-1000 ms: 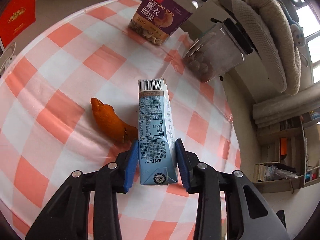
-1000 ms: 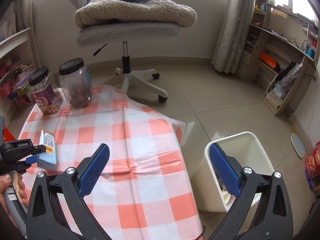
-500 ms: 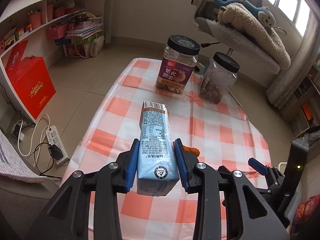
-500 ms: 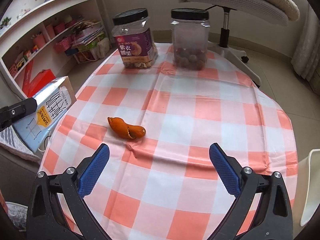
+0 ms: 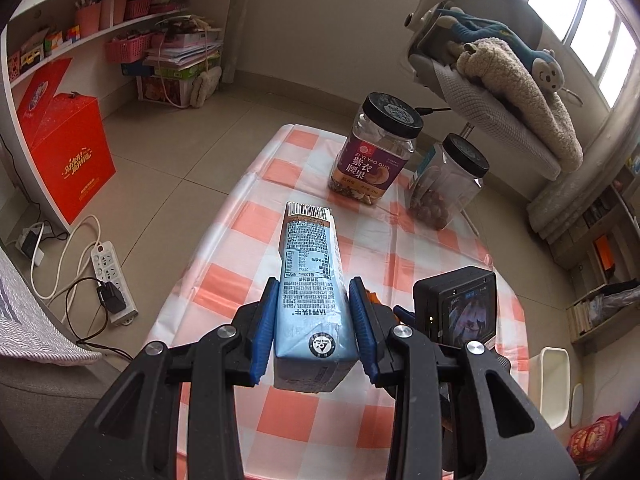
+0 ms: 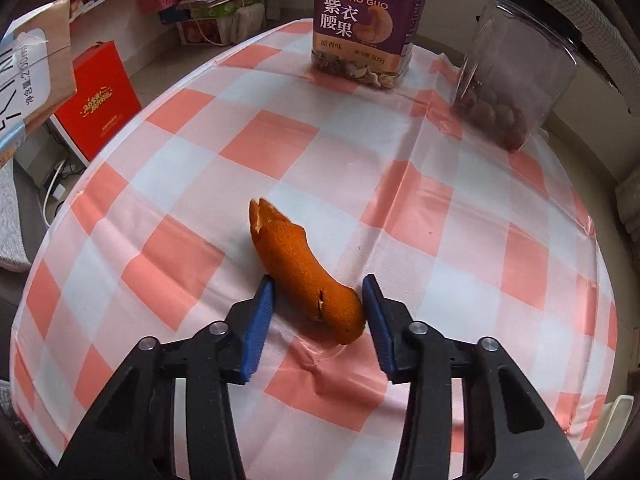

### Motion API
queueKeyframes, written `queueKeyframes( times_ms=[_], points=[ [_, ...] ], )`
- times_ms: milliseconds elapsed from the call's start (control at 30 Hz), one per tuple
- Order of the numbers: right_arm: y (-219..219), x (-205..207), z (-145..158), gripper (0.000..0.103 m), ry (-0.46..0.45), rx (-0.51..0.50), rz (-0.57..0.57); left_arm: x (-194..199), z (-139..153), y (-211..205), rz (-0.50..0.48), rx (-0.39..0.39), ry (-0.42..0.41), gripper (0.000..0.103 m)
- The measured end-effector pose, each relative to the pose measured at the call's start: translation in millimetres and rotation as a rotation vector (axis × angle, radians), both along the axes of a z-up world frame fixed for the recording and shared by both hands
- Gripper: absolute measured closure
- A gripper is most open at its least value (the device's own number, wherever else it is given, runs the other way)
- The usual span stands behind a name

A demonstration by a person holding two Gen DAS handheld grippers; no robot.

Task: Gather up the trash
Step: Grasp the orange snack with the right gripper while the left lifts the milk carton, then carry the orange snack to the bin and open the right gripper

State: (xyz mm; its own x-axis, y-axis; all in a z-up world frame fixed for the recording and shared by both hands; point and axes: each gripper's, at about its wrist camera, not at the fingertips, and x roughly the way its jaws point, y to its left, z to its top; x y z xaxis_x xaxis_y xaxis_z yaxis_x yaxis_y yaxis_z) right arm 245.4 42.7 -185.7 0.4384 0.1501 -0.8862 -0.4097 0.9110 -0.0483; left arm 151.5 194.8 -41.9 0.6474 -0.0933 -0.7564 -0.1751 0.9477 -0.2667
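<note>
Two pieces of trash were in play. On my left, my left gripper (image 5: 313, 322) pinched the milk carton (image 5: 311, 280) by its lower end, held up off the checkered table (image 5: 248, 224), its long body jutting forward; I judged that a loose squeeze might let it pivot or slide out before reaching the white bin (image 5: 554, 384) beside the table. On my right, my right gripper (image 6: 318, 312) stood spread around the orange peel (image 6: 304, 272), which lay on the cloth with its near end between the blue pads, close to the right one. The peel was curved and thin, so I feared it could skid away or the cloth could bunch into the pinch.
</note>
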Motion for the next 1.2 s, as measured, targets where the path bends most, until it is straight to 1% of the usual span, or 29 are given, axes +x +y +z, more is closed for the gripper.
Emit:
queueKeyframes(
  times_ms=[67,167,267,500,733,900,1200],
  points=[
    [-15,0,6,0.086,0.014,0.063,-0.050,0,1,-1,0.000,0.000,-0.001,0.067],
    [-41,-6,18,0.086,0.009,0.159,-0.120,2,0,-1,-0.003,-0.011,-0.001,0.067],
    [-63,-18,34,0.086,-0.010,0.213,-0.165,2,2,-8,-0.017,-0.025,-0.005,0.067],
    [-98,-51,82,0.086,-0.106,0.229,-0.224,0,10,-39,-0.079,-0.052,-0.038,0.067],
    [-146,-99,130,0.086,-0.218,0.266,-0.328,-6,14,-72,-0.160,-0.068,-0.063,0.067],
    [-189,-130,146,0.086,-0.274,0.303,-0.414,-10,13,-97,-0.215,-0.055,-0.072,0.067],
    [-255,-156,158,0.086,-0.353,0.299,-0.543,-14,7,-148,-0.292,-0.029,-0.075,0.067]
  ],
)
